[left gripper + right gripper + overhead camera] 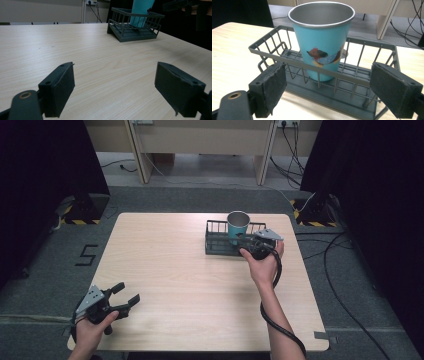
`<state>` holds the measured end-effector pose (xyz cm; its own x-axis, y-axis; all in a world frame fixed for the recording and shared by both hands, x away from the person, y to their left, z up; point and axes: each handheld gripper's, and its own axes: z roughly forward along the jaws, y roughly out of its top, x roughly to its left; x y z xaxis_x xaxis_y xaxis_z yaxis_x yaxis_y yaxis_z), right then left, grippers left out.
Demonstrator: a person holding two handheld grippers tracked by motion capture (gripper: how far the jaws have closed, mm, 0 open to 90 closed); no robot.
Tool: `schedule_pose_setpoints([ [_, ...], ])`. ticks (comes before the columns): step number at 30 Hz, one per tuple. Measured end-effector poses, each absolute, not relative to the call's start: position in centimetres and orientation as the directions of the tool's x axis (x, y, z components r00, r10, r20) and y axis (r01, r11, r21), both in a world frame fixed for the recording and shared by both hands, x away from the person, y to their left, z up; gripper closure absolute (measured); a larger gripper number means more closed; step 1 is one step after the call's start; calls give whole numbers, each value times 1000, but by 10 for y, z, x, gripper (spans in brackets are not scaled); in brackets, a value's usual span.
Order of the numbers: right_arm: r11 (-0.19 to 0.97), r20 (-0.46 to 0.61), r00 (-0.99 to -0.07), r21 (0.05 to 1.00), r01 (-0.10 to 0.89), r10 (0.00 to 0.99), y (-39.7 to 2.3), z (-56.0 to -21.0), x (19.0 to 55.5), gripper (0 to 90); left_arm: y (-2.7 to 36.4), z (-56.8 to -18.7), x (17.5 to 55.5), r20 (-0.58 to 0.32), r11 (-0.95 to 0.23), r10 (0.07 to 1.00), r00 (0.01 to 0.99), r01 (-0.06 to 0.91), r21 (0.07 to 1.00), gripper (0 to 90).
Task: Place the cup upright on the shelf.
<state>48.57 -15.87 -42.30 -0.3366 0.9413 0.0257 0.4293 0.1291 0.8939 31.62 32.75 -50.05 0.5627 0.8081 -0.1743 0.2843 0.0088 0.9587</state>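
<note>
Black jaws of the right gripper (328, 93) stand wide and empty before the teal cup (322, 40), upright in the wire basket (372, 75) at the desk's (165, 270) one o'clock, apparently mid-approach; left gripper (122, 297) idles wide at seven o'clock; next, advance and close.

rack (216, 245) walls ring cup (238, 226); tabletop (170, 270) open

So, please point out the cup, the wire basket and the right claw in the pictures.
cup (322, 42), right gripper view, on its blue side wall.
wire basket (372, 43), right gripper view, on its far top rim.
right claw (244, 241), high view, between its fingertips.
</note>
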Motion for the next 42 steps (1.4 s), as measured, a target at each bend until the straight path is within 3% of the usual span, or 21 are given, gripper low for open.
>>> schedule_pose_setpoints([
  [42,139,12,-331,893,428,943,-201,-431,425,155,327,-501,317,-175,8,811,558,289,957,157],
])
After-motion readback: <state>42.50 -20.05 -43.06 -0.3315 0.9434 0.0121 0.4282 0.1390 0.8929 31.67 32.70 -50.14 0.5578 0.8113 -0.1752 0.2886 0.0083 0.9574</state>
